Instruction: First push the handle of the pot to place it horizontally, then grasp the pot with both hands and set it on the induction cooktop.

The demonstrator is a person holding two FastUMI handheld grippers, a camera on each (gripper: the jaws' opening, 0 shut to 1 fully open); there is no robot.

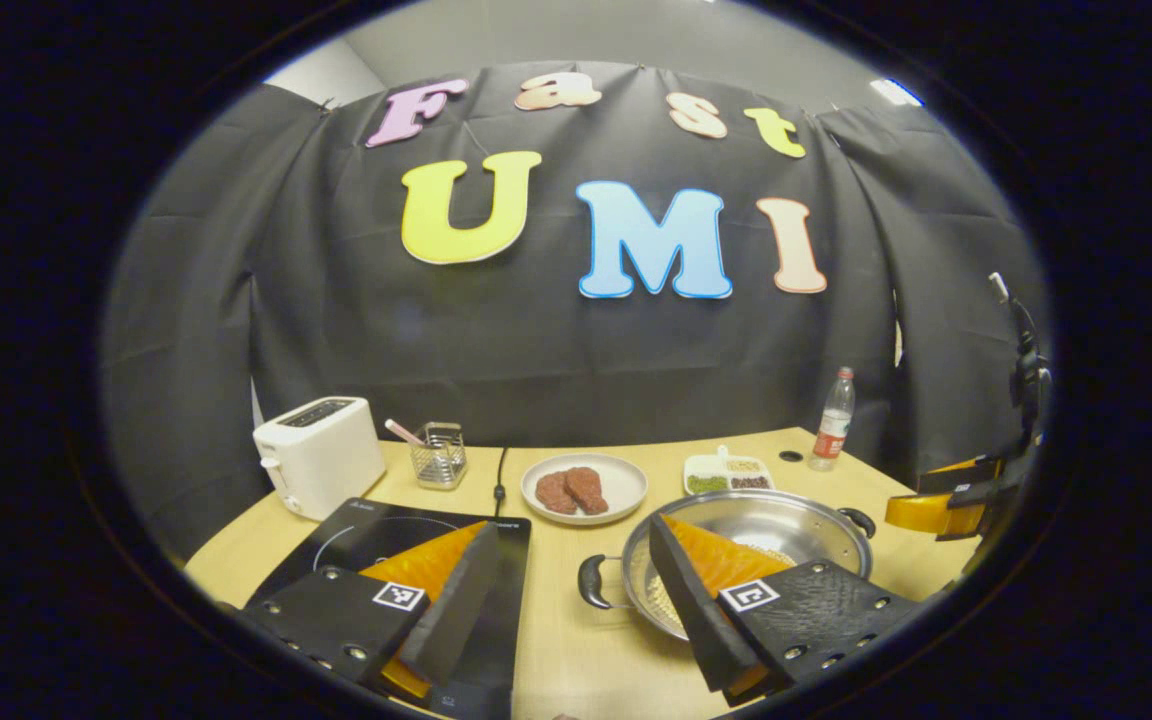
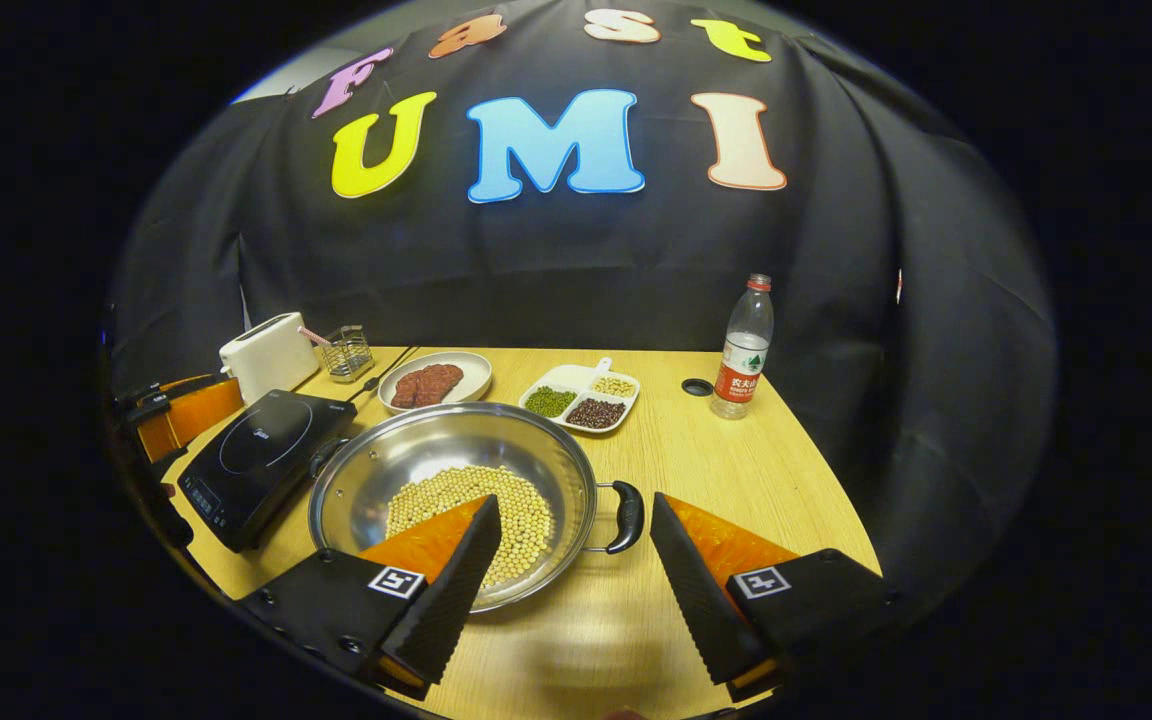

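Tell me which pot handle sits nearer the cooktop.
The pot's left handle, almost at the cooktop's edge. The other handle points away, toward the bare table.

Each gripper [image 1: 571,620] [image 2: 566,580] bears wedge-shaped ribbed fingers, screwed plates and square coded markers.

Staged kitchen booth, black cloth wall behind a wooden desk [image 2: 736,470], toaster [image 2: 269,355] and induction cooktop [image 2: 261,450] at left of the frame, plate of meat [image 2: 433,381], divided bean dish [image 2: 581,396], water bottle [image 2: 744,350] at right
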